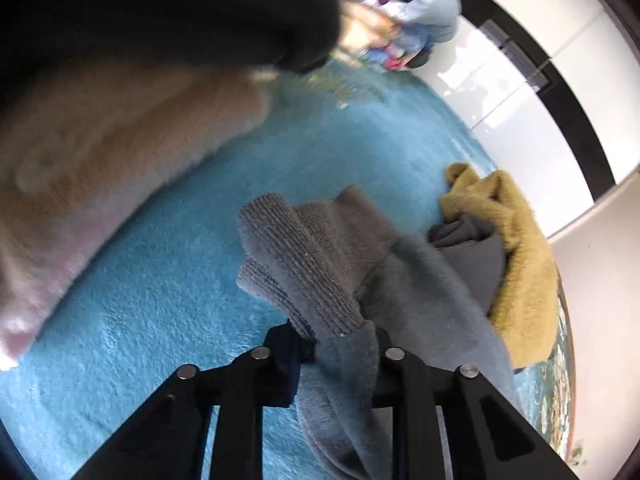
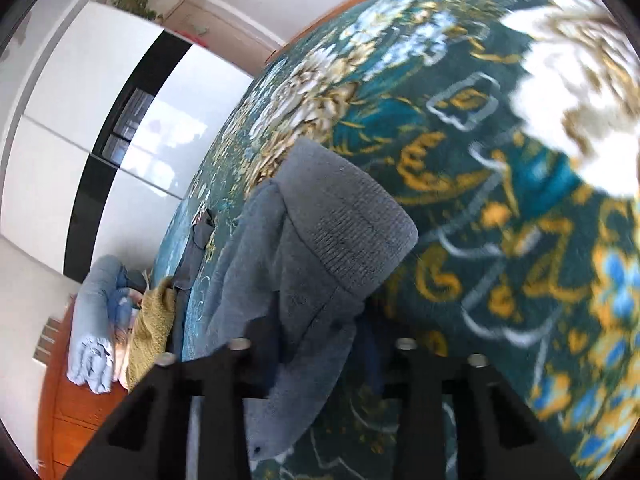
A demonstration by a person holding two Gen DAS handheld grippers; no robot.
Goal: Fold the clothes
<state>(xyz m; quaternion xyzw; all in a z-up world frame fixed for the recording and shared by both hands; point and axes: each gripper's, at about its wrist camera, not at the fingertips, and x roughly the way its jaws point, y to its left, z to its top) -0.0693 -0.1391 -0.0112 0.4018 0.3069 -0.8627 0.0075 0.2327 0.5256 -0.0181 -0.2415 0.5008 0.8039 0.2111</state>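
The grey fleece garment (image 1: pixel 352 264) hangs between both grippers. The left gripper (image 1: pixel 340 344) and right gripper (image 2: pixel 320 336) each have jaws closed on its fabric, ribbed cuff (image 2: pixel 360 216) at 12 o'clock. Judged soft, light, limp; grasp seams or cuffs.

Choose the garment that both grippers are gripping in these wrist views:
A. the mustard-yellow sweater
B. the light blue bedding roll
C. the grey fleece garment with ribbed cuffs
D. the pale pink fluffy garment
C: grey fleece garment runs between the fingers of the left gripper and right gripper.
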